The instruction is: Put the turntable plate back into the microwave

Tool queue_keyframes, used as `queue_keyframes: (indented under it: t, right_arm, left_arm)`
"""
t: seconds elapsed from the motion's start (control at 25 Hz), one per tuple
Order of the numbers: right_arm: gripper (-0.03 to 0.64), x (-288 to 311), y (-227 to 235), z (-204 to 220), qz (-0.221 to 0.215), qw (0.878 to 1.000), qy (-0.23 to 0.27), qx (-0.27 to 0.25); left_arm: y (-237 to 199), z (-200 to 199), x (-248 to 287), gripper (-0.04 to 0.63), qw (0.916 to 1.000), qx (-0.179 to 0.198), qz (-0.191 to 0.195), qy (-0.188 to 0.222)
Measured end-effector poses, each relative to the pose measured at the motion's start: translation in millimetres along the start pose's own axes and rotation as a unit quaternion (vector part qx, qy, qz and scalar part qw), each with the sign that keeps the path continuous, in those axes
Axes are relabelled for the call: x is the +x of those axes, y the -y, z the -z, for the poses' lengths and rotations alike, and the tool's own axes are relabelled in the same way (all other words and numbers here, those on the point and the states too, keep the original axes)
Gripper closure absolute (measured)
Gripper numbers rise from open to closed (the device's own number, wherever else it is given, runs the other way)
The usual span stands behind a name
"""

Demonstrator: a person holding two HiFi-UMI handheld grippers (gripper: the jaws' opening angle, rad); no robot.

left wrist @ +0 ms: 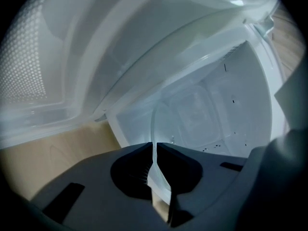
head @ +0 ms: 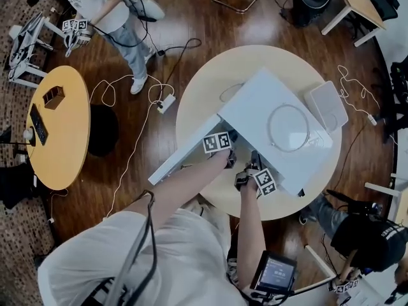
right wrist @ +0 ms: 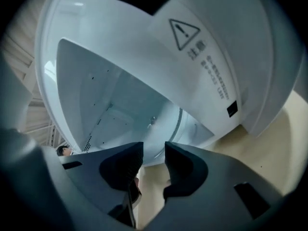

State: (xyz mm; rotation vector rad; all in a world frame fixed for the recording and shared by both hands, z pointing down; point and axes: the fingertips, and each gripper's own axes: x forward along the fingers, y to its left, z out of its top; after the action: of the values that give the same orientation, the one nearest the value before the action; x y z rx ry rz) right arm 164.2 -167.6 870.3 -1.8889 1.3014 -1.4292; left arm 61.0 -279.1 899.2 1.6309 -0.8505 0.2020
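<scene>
Round table on wood floor: left hand-held gripper clamps turntable plate, right hand-held gripper open.

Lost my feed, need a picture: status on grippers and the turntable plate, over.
Left gripper shut on turntable plate rim. Right gripper open, holding nothing, facing microwave cavity. Door open; nothing seen blocking.

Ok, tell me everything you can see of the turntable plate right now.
The turntable plate is clear glass, thin, seen edge-on in the left gripper view. The left gripper is shut on its rim, and the rest reaches into the open cavity of the white microwave. Its far edge is faint against the white walls. I cannot tell whether it rests on the cavity floor.
</scene>
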Motion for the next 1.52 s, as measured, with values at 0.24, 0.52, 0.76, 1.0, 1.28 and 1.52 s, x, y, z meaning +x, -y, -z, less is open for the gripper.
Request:
queue_keyframes:
  t: [0.24,0.52,0.76,1.0,1.28,1.52]
  right_arm:
    - [0.500,11,18,8,0.006,0.998,-0.003,0.066]
    - [0.500,15,29,18,0.012,0.993,0.002,0.120]
    - [0.500,26,42,13,-0.014,0.987,0.003,0.162]
    - [0.502,30,32,25,-0.048,0.974,0.006,0.223]
    - [0.558,27,36,17,-0.052,0.968,0.030,0.242]
    - [0.580,22,36,13,-0.086,0.953,0.043,0.287]
  left_arm:
    - [-5,7,-6,0.561,0.9993,-0.035,0.010,0.000]
    - [-8,7,-9,0.563,0.9983,-0.056,0.013,0.001]
    - [-4,21,-4,0.563,0.9976,-0.067,0.015,-0.011]
    - [-3,23,-20,0.563,0.9975,-0.066,0.020,-0.017]
    - [0,30,-24,0.563,0.9964,-0.076,0.033,-0.021]
    - [2,31,-30,0.563,0.9960,-0.076,0.039,-0.026]
